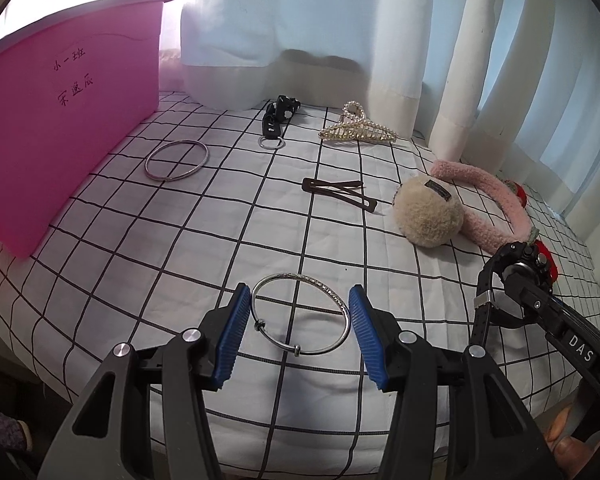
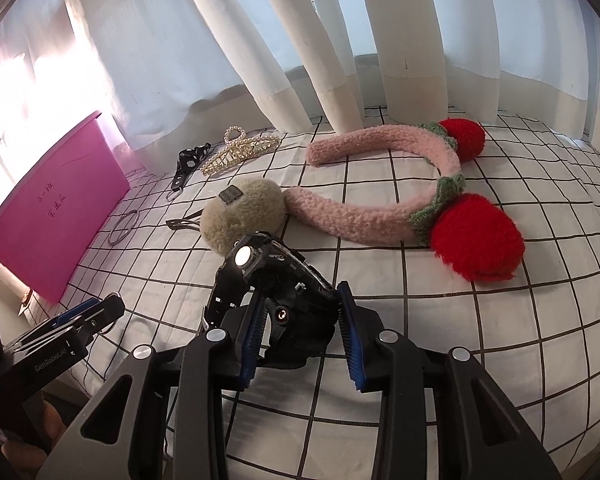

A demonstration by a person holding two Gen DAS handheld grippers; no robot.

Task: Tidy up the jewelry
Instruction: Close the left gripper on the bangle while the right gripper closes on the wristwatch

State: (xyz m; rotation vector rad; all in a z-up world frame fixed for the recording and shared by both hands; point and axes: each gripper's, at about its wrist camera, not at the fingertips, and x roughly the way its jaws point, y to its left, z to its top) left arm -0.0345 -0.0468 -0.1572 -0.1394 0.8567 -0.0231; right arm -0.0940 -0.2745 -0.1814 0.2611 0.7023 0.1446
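Tongs are working apart — left tongs (image 1: pixel 296 320) gaping around a bangle (image 1: pixel 300 314) lying on the checked cloth (image 1: pixel 180 248), right tongs (image 2: pixel 300 332) clamping a black watch (image 2: pixel 276 280) above it.

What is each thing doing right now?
Left tongs: open around the silver bangle, not gripping.
Silver bangle: lying flat.
Right tongs: shut on the black watch.
Black watch: held, lifted.
Thin bangle: lying flat.
Pink bin: standing upright.
Pearl claw clip: closed.
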